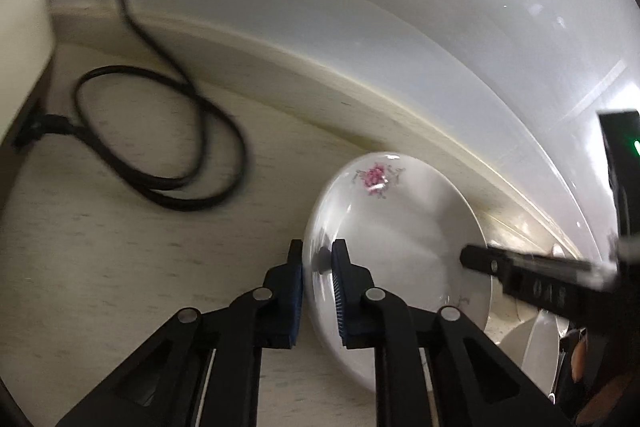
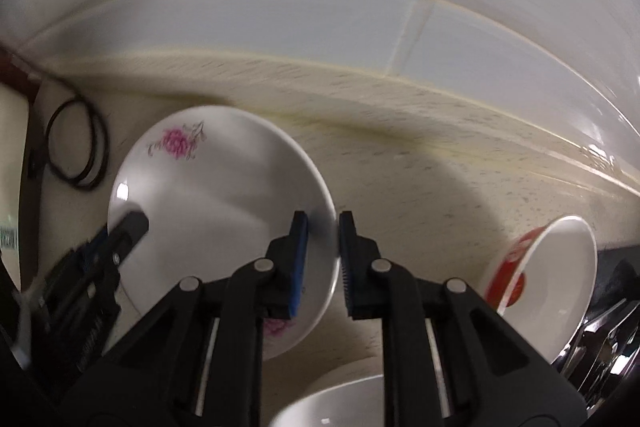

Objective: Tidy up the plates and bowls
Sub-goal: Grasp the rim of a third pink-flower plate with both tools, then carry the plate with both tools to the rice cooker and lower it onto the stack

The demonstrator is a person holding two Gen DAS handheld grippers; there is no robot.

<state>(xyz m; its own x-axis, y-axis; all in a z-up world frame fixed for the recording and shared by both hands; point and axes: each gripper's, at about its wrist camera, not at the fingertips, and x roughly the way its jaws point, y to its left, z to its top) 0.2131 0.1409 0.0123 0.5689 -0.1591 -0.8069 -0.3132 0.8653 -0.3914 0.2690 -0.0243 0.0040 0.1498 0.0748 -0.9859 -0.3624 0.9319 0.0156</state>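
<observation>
White wall tiles (image 2: pixel 280 7) rise behind a pale speckled counter (image 2: pixel 420 163). On it, close to the tiles, sits the flowered plate (image 2: pixel 208 203), a pink bloom painted on its far rim. Left hand-held gripper (image 1: pixel 318 267) is clamped on the plate's left rim, one pad inside and one outside. Right hand-held gripper (image 2: pixel 324 231) pinches the opposite rim likewise. Right of the plate a red-and-white bowl (image 2: pixel 548 267) leans; a coiled black cable (image 1: pixel 160 135) lies left of the plate.

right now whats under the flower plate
Counter shows around the flower plate; beneath it is covered. Both grippers, left and right, clamp its rim.
</observation>
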